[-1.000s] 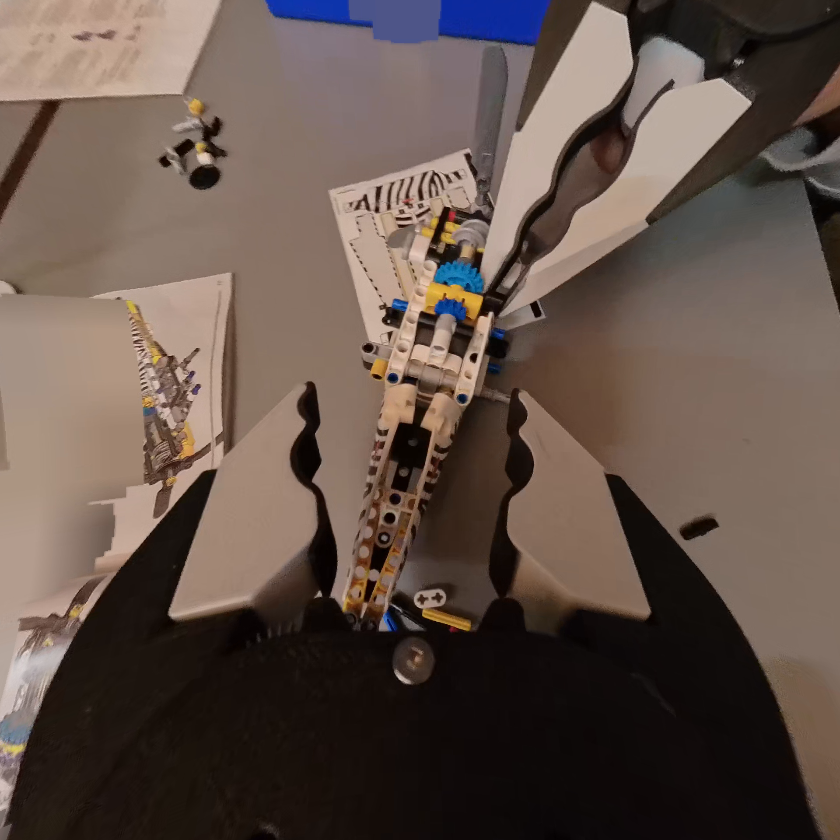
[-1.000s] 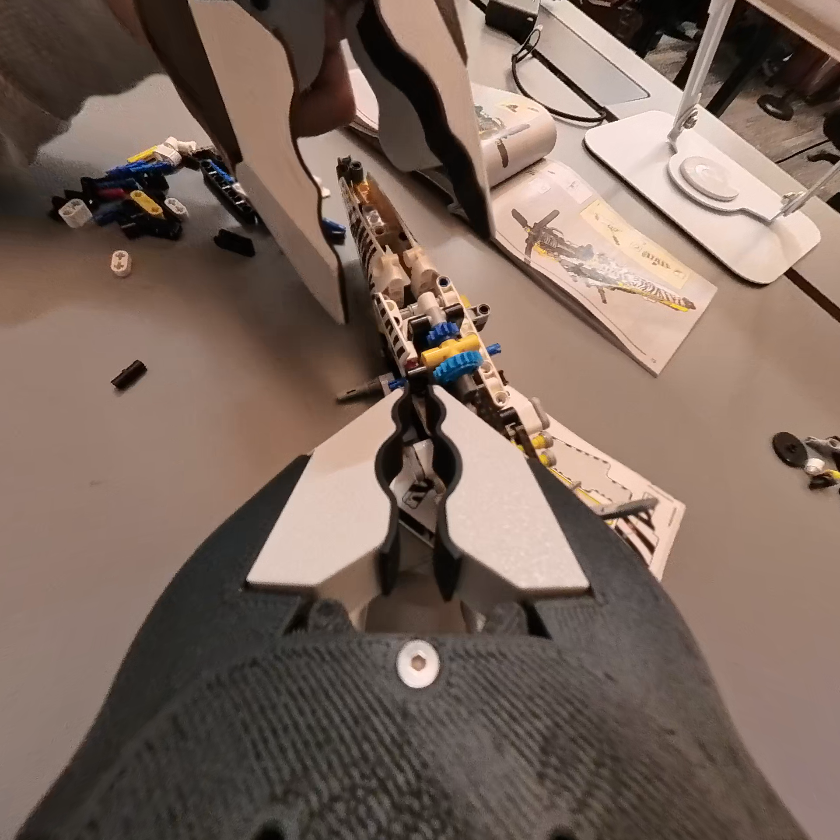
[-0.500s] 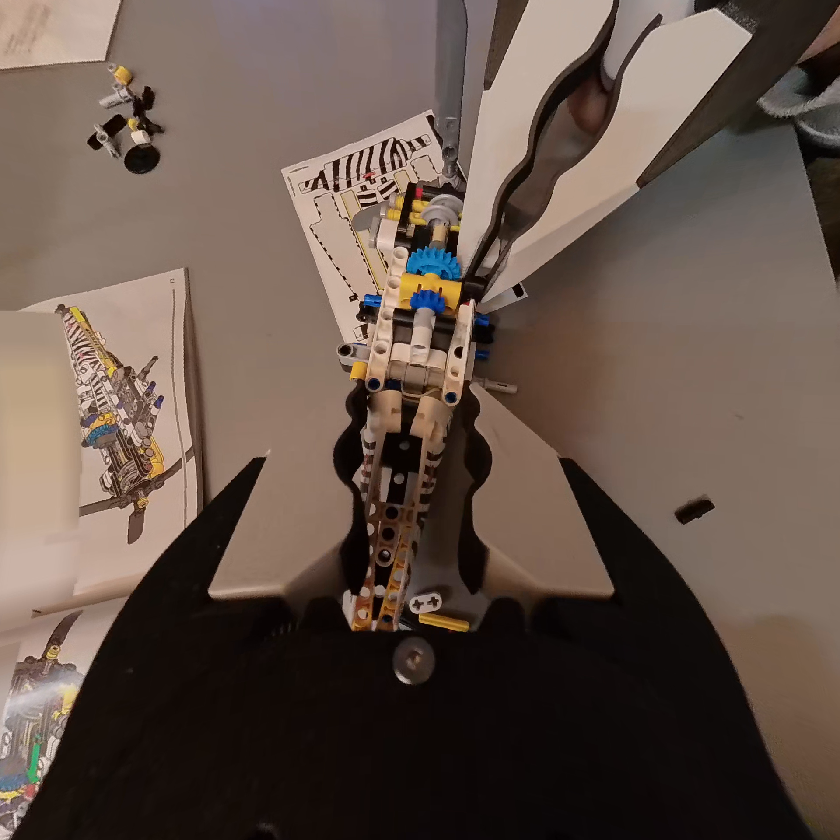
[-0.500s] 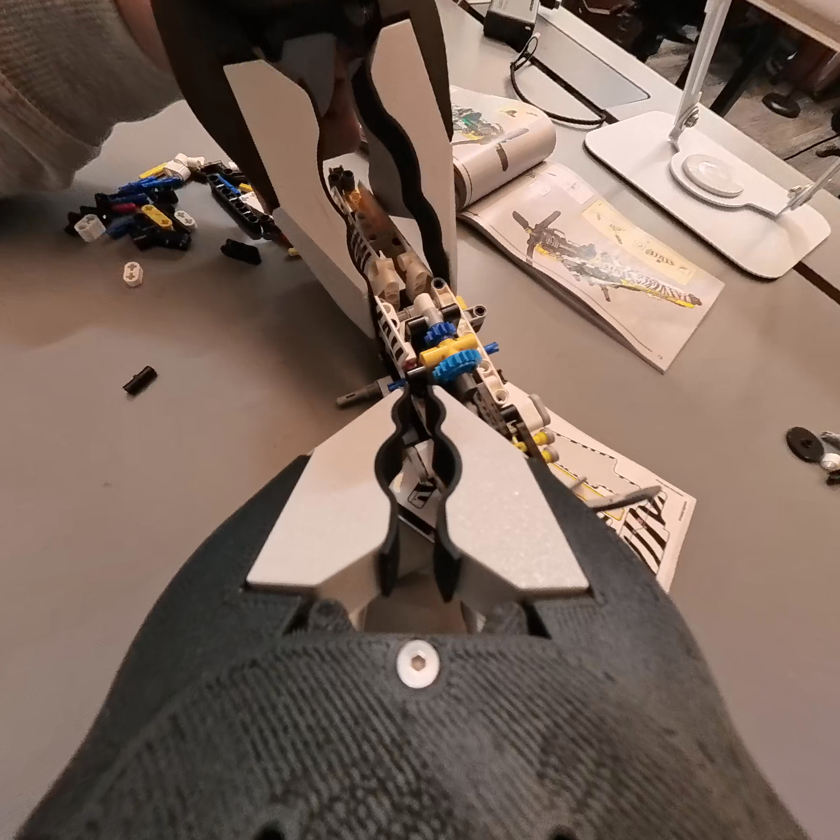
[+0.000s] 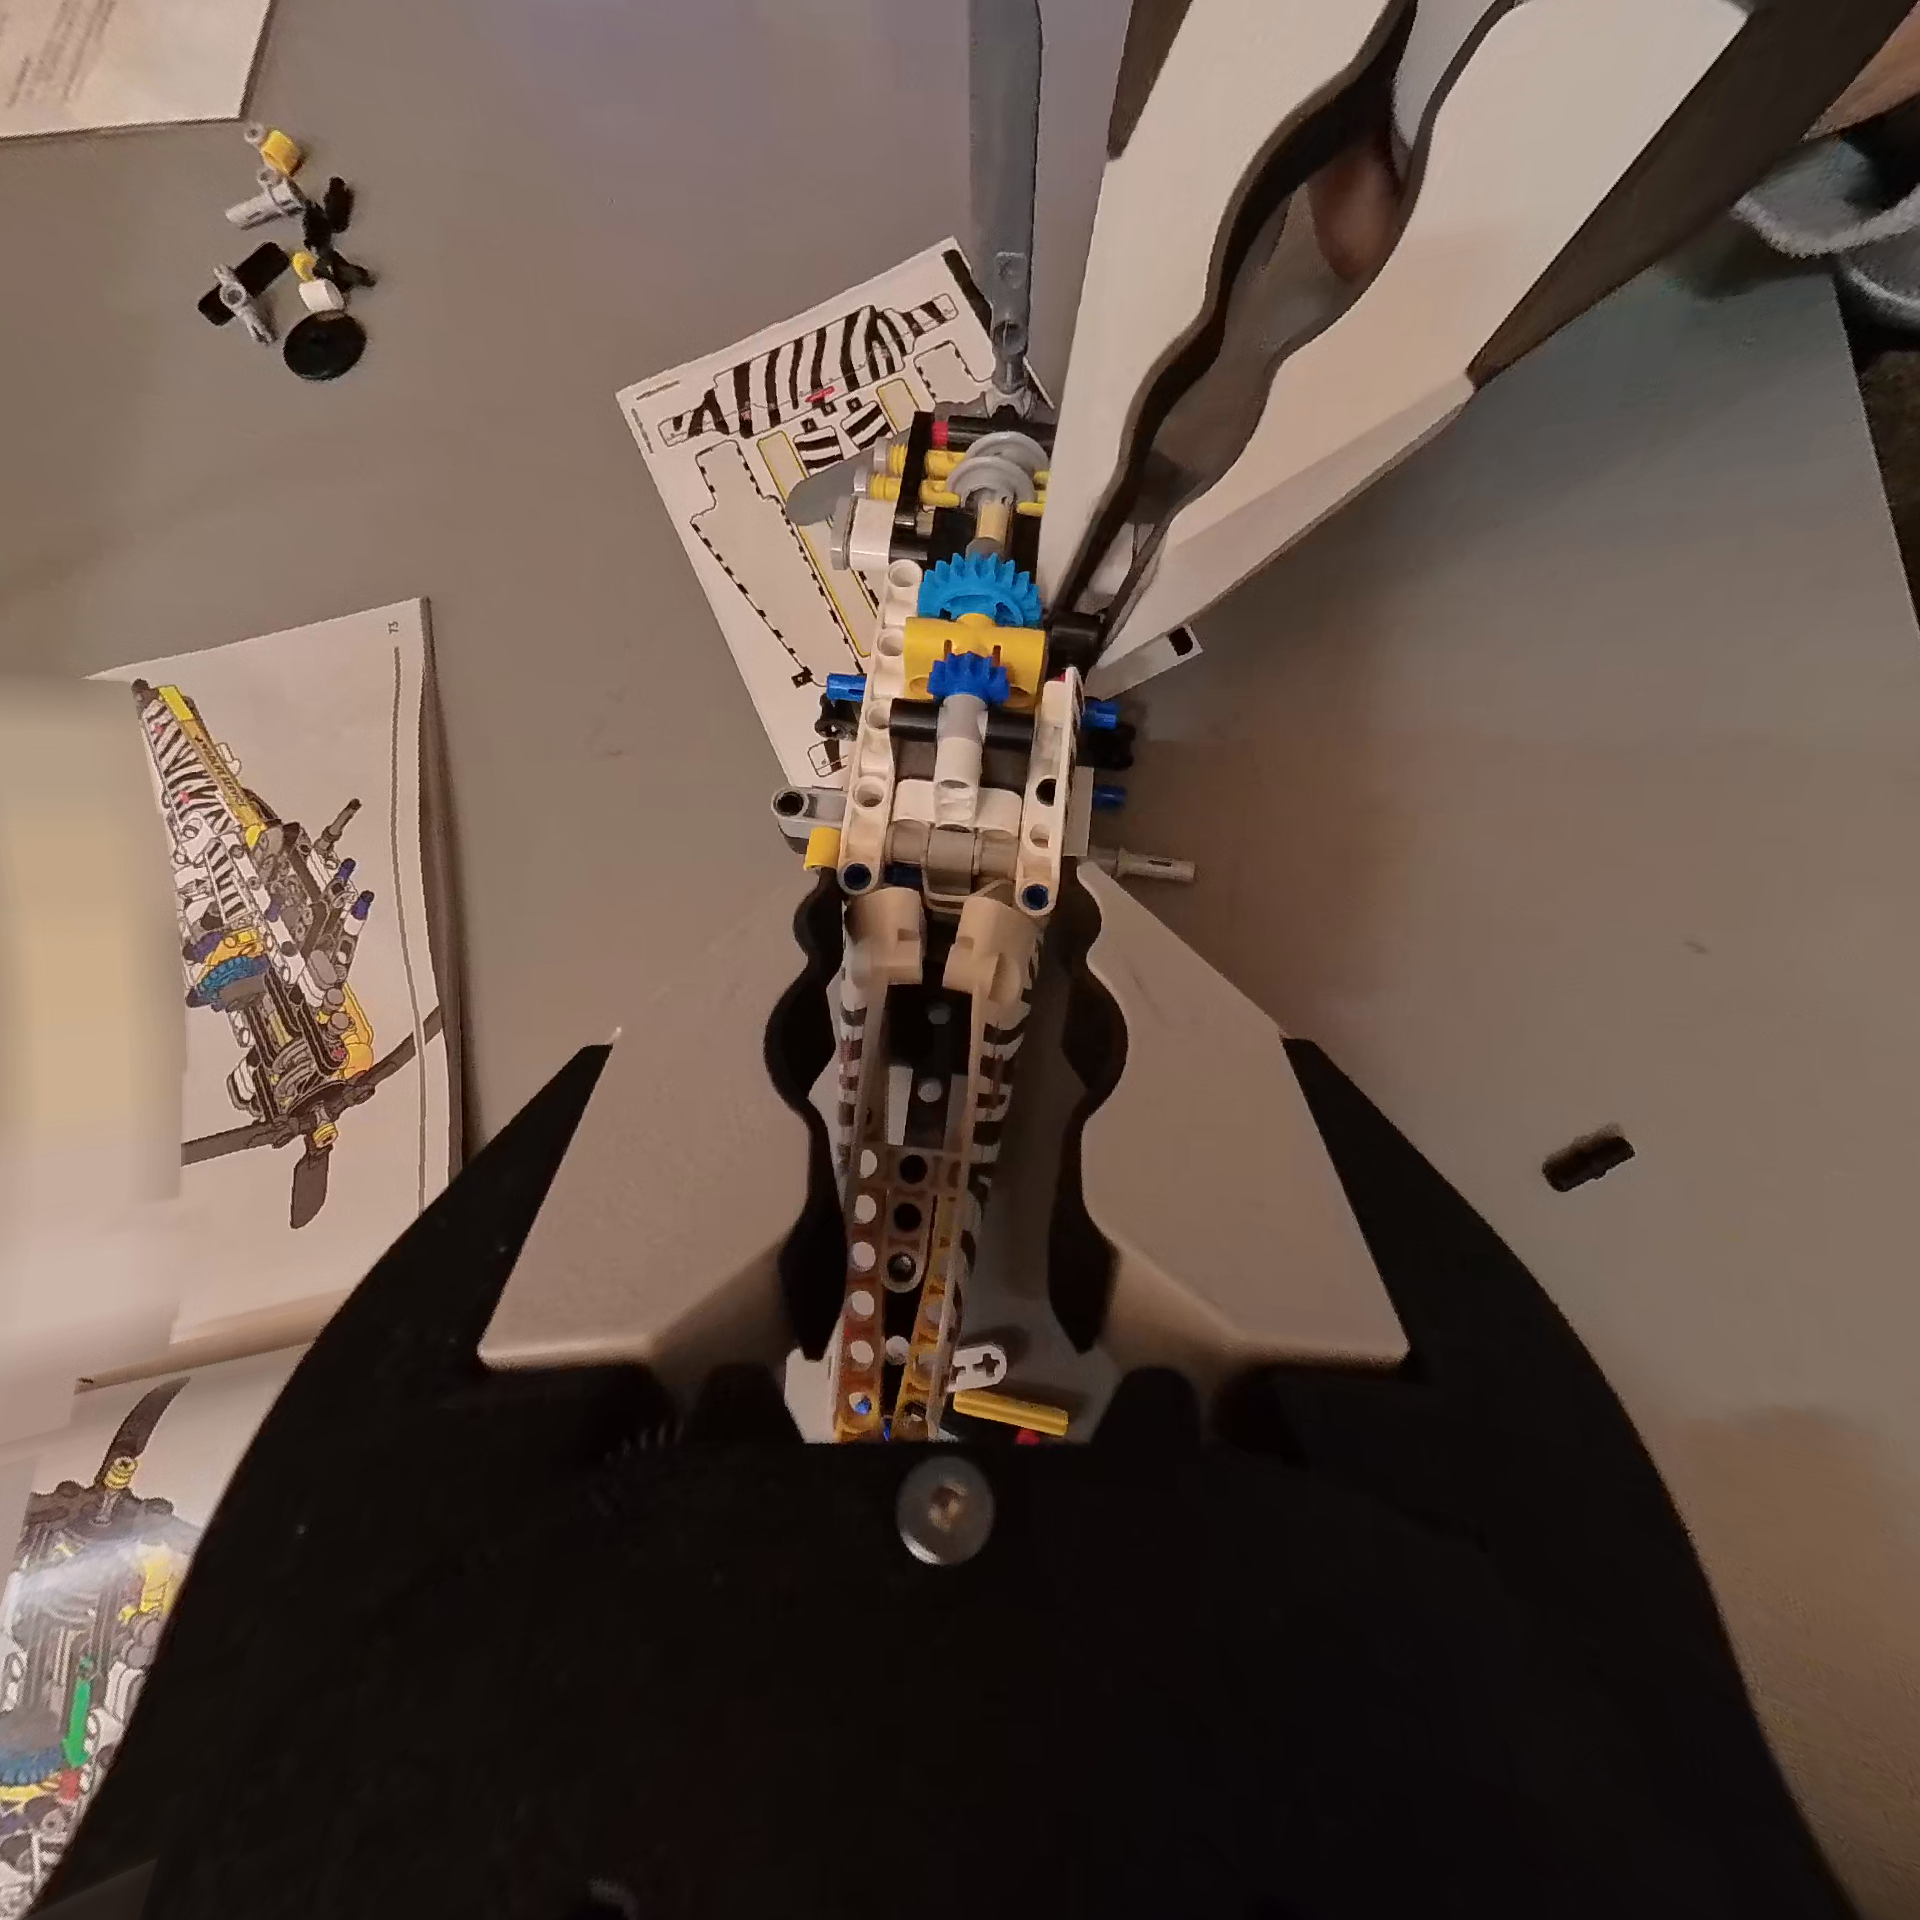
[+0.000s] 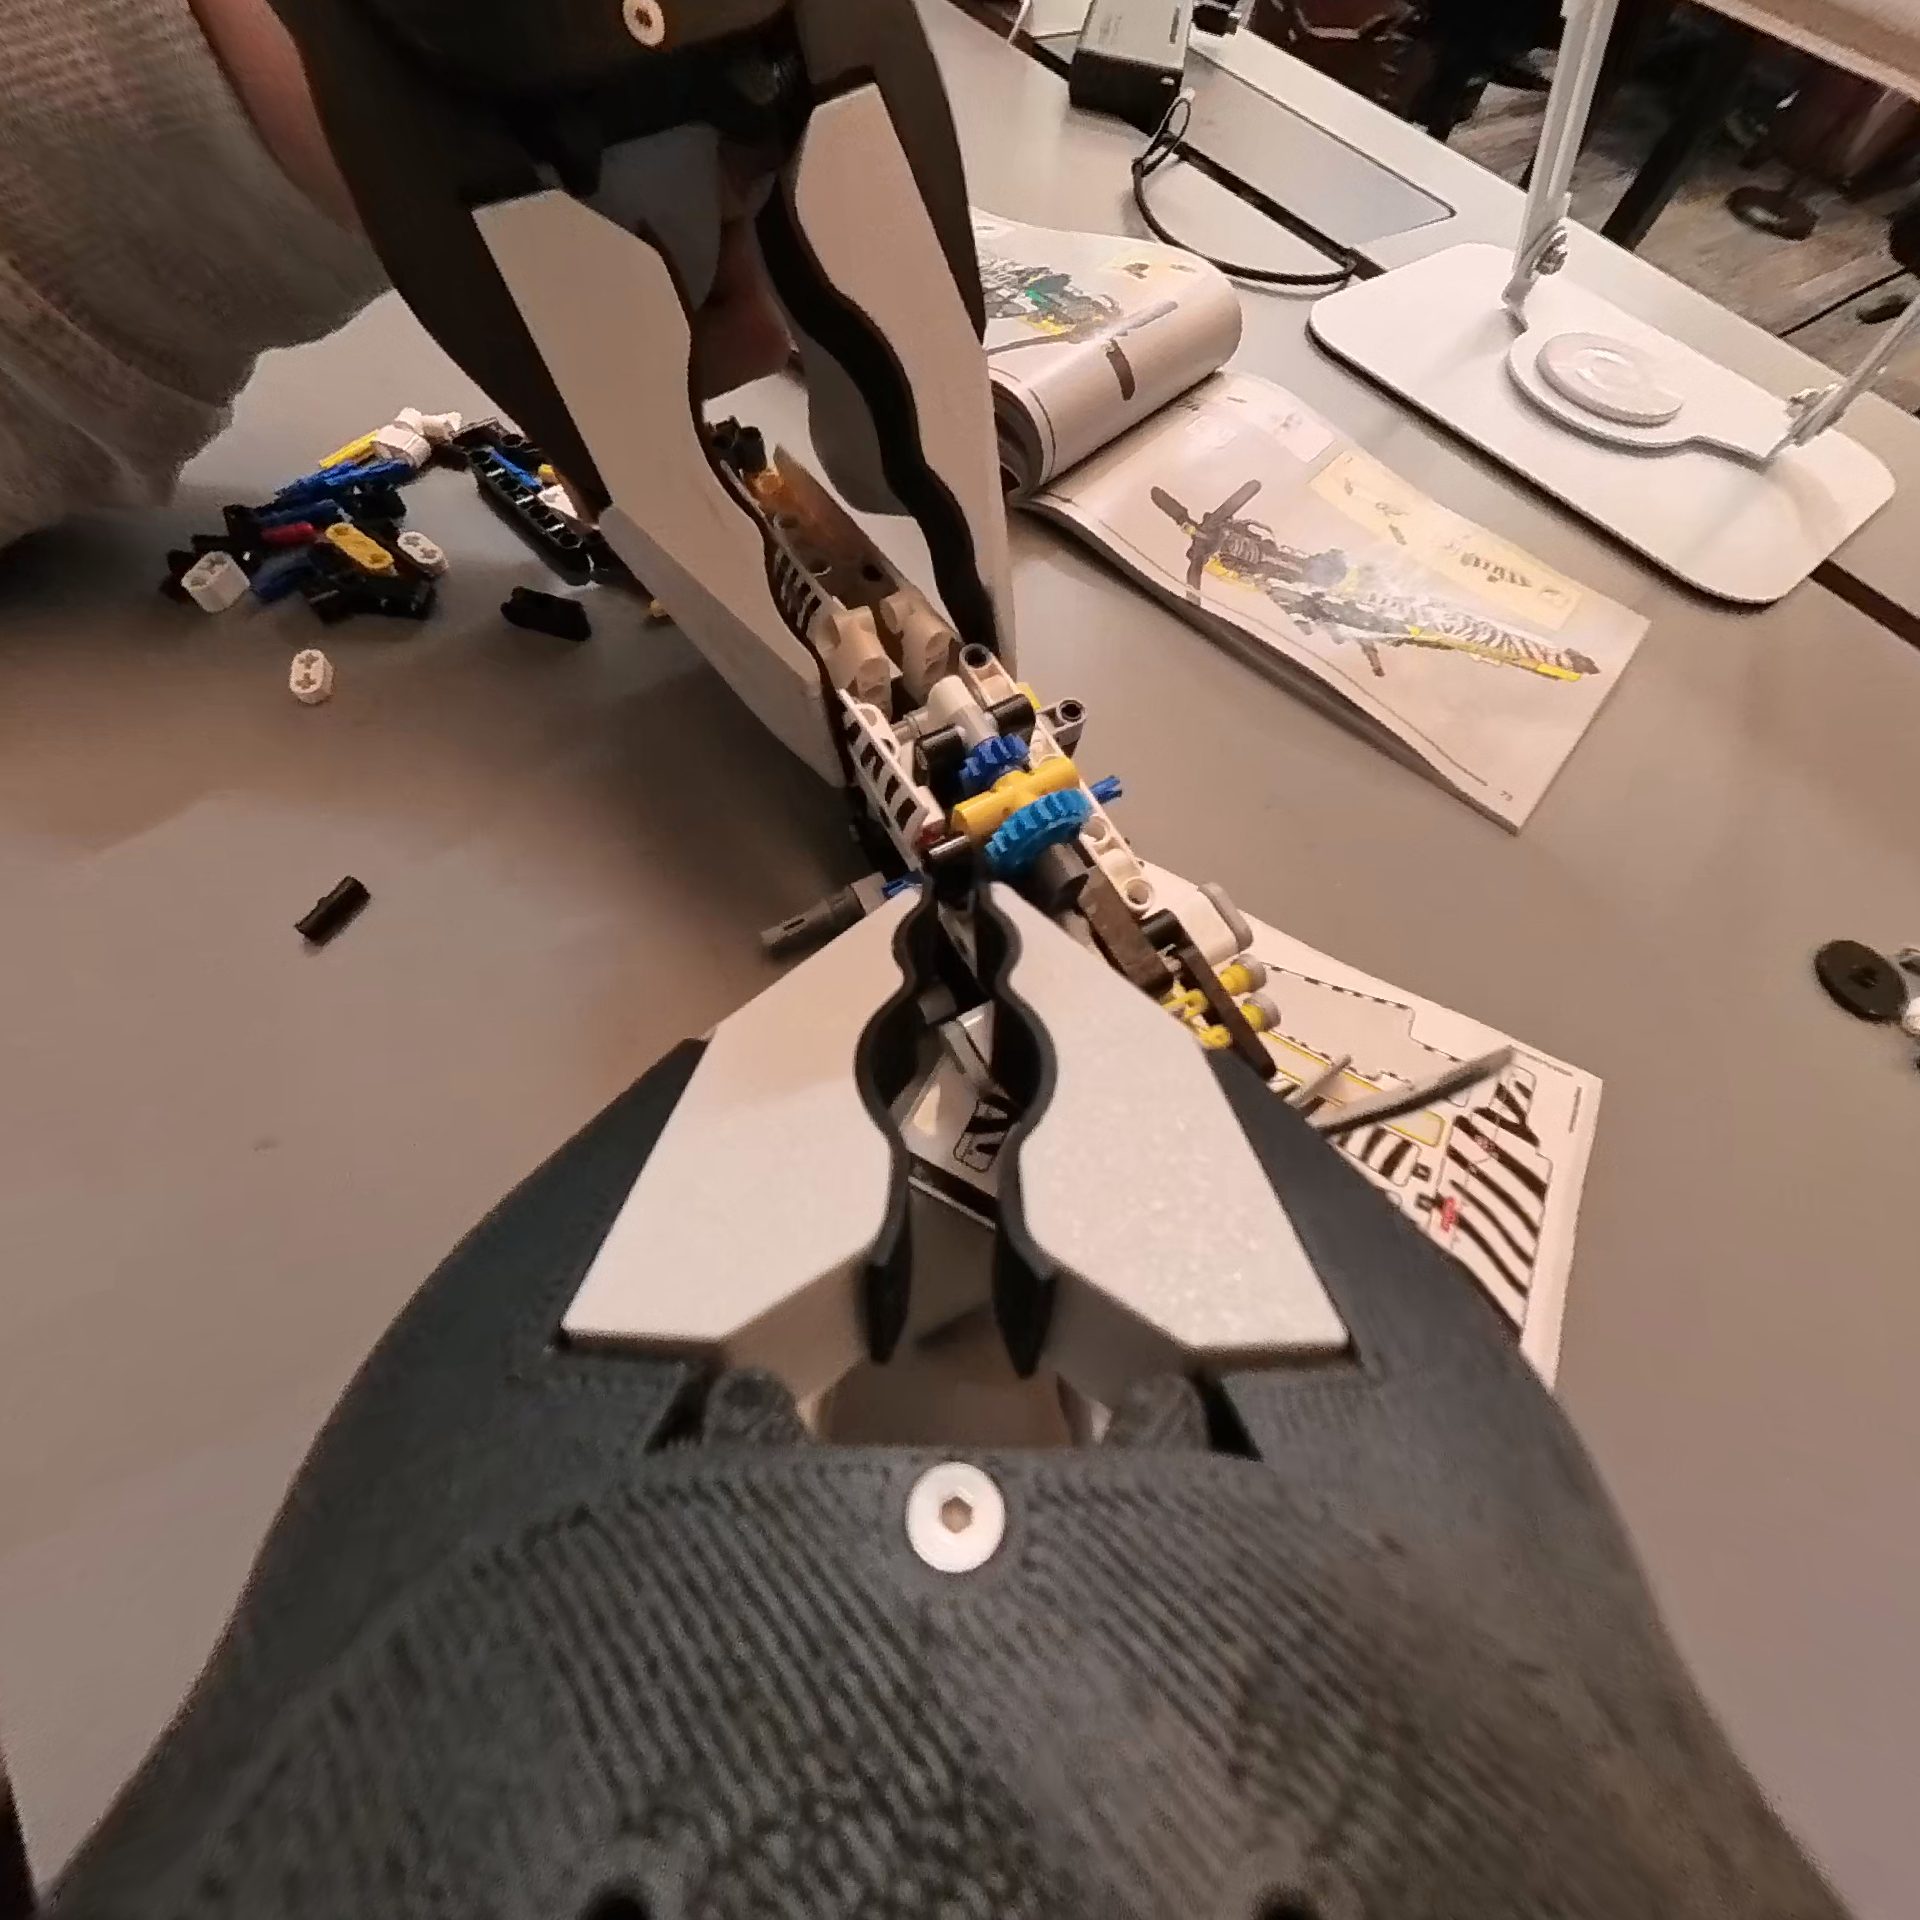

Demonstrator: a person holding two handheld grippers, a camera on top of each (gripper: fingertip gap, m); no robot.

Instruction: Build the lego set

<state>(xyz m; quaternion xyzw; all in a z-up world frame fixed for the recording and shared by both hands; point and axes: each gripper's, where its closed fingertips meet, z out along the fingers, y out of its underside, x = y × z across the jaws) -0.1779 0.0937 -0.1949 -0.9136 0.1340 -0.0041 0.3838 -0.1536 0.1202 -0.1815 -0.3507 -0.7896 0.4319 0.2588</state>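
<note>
Grey worktop (image 5: 1455,831) holds my lego model (image 5: 961,790), lying on a striped sheet (image 5: 790,416). My left gripper (image 5: 951,935) has its jaws squeezing the model's long tail. My right gripper (image 6: 951,899) has its jaws pinched on the model's side by the blue gears (image 6: 1023,816).

White lamp base (image 6: 1600,416) and black cable (image 6: 1195,218) on table (image 6: 416,1039)
</note>
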